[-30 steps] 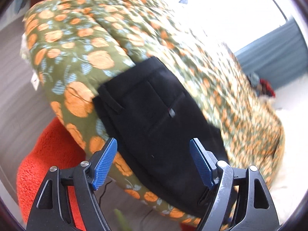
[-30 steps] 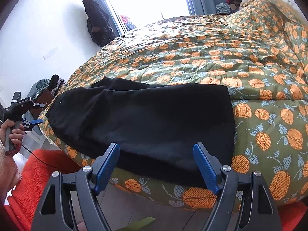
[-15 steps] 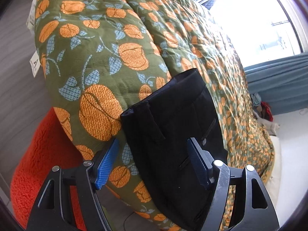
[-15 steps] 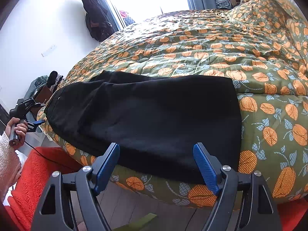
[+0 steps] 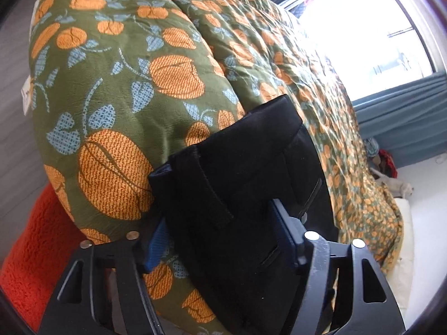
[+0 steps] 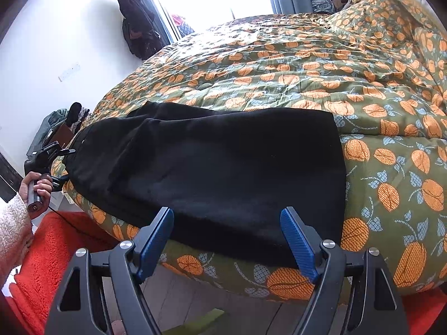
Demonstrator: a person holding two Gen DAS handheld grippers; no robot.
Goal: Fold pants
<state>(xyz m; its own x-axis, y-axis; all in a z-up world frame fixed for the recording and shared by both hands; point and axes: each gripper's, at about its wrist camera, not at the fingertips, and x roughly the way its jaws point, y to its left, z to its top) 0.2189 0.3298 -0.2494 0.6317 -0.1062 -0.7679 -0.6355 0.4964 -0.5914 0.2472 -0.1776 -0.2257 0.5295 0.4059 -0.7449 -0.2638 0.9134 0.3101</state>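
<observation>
Left gripper [image 5: 220, 237] first: its blue fingers [image 5: 285, 234] are spread wide on either side of the waistband end of the black pants [image 5: 245, 195] — the fabric sits between them, one pad half hidden behind the cloth, and no pinch is made. The right gripper [image 6: 227, 240] hovers just short of the near long edge of the pants [image 6: 212, 173], fingers [image 6: 297, 244] parted and touching nothing. The pants lie flat along the near edge of the bed, spread lengthwise on the green quilt [image 6: 307, 67] with its orange fruit print, the waistband draping over the rounded corner. Out at the far end in the right view, the person's left hand [image 6: 36, 188] grips the other tool's handle. Below the bed — an orange-red fuzzy rug [image 6: 53, 248] on the floor.
</observation>
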